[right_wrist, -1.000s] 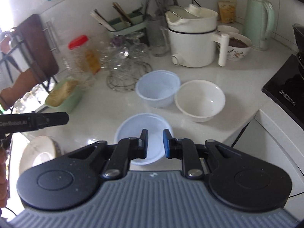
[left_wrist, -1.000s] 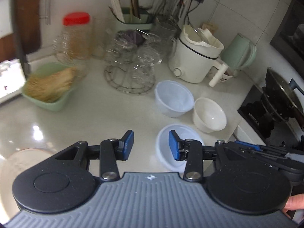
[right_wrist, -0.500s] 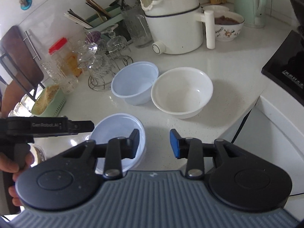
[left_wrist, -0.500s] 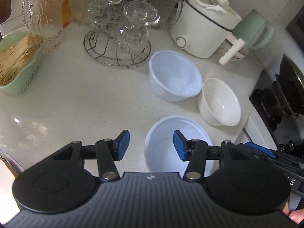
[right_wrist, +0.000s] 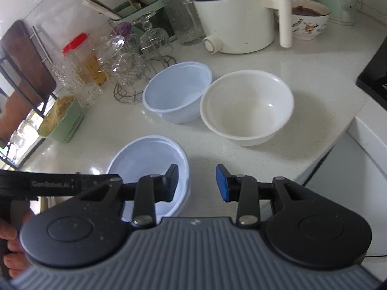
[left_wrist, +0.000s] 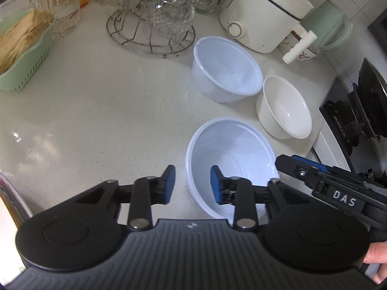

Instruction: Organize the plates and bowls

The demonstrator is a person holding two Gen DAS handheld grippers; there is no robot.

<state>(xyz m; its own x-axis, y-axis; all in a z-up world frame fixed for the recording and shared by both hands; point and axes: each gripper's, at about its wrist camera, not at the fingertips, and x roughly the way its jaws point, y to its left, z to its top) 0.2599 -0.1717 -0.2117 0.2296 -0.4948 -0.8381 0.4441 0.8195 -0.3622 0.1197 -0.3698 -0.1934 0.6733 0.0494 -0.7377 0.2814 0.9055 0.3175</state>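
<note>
A: What is seen nearest the front edge of the desk (left_wrist: 96,111)?

B: The left tongs (left_wrist: 191,183) are found there, with the near left rim of the nearest pale blue bowl (left_wrist: 232,159) caught between the blue pads. The jaws are closing, yet no pad is seen pressing on the rim, so nothing is gripped. The right tongs (right_wrist: 197,183) are held over the same bowl's right side; the left pad lies over the bowl's inside, the right pad over bare desk. These jaws are closing too, and nothing is clenched.

A: And the other tongs in each view?

B: The right tongs are seen at the lower right of the left wrist view, just past the bowl's right rim. A hand (right_wrist: 9,256) on a black handle is seen at the lower left of the right wrist view.

A: What is placed further in?

B: A second pale blue bowl (left_wrist: 227,70) is set toward the middle of the desk, and a white bowl (left_wrist: 284,107) is set just beside it, nearer the right edge by the black stove (left_wrist: 358,113). Whether the two rims touch cannot be told.

A: And along the back?

B: A wire rack of glasses (left_wrist: 154,24), a white electric pot (left_wrist: 263,12), a green kettle (left_wrist: 331,26) and a patterned bowl (right_wrist: 309,21) are lined up there. A green basket (left_wrist: 24,55) is kept at the left edge.
</note>
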